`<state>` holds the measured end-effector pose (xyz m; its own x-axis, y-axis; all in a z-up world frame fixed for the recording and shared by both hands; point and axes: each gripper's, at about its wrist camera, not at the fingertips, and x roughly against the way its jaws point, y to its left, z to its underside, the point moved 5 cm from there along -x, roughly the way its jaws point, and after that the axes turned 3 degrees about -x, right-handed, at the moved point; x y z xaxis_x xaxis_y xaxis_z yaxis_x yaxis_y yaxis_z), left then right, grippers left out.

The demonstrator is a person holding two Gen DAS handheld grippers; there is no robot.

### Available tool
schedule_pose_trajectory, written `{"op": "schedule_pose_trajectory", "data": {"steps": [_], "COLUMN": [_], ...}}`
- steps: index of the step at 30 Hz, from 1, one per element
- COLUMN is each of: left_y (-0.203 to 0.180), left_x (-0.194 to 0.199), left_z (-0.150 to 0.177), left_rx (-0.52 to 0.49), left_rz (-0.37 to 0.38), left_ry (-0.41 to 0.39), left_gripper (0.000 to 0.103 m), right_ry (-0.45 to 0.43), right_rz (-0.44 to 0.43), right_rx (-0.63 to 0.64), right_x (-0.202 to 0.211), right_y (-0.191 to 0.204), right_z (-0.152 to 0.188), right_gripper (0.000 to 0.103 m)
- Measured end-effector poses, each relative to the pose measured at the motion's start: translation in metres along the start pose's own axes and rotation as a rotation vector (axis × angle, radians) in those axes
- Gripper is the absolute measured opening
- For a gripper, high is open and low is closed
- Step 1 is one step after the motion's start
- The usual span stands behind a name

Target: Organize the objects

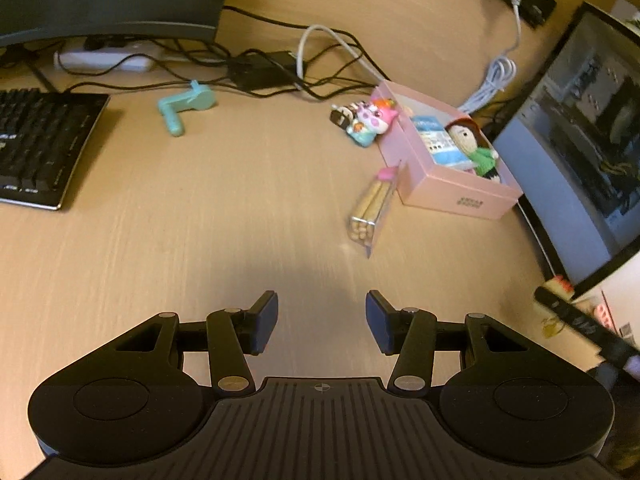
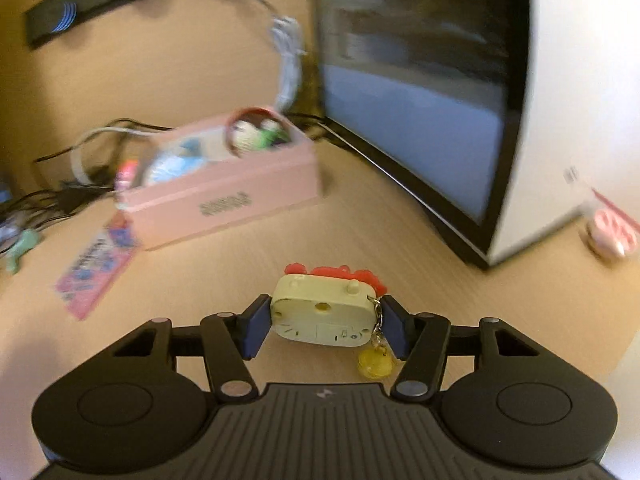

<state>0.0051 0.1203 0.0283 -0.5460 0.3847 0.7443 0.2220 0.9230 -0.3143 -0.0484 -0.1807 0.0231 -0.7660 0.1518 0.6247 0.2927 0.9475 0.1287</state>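
My right gripper [image 2: 325, 326] is shut on a cream toy with a red bow and a yellow charm [image 2: 324, 312], held above the desk. A pink box [image 2: 240, 196] stands ahead to the left; it holds a knitted doll [image 2: 256, 134] and a blue pack. In the left wrist view the pink box [image 1: 452, 184] is at the right, with the doll [image 1: 474, 144] and blue pack [image 1: 438, 140] inside. My left gripper [image 1: 322, 322] is open and empty over bare desk. A clear packet of sticks [image 1: 370, 212] leans by the box. A colourful keychain toy [image 1: 366, 120] lies behind the box. A teal toy [image 1: 186, 106] lies farther left.
A keyboard [image 1: 36, 144] is at the left, with a monitor base, power strip and tangled cables [image 1: 264, 68] behind. A second monitor [image 1: 588, 140] stands at the right, also in the right wrist view [image 2: 416, 92]. A pink packet [image 2: 96, 268] lies left of the box.
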Motion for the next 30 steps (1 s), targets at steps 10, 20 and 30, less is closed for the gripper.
{"op": "schedule_pose_trajectory", "data": {"steps": [10, 20, 30], "left_y": [-0.029, -0.055, -0.085], "left_x": [-0.002, -0.030, -0.124], "left_z": [0.006, -0.015, -0.077], "left_rx": [0.046, -0.095, -0.338], "left_rz": [0.068, -0.029, -0.063], "left_ry": [-0.061, -0.056, 0.043], "left_gripper": [0.053, 0.053, 0.053], "right_ry": [-0.239, -0.162, -0.078], "right_rz": [-0.221, -0.386, -0.350], "right_rx": [0.192, 0.245, 0.339], "right_x": [0.001, -0.054, -0.022], "right_y": [0.049, 0.061, 0.019], "right_z": [-0.170, -0.181, -0.093], "right_gripper": [0.058, 0.079, 0.081]}}
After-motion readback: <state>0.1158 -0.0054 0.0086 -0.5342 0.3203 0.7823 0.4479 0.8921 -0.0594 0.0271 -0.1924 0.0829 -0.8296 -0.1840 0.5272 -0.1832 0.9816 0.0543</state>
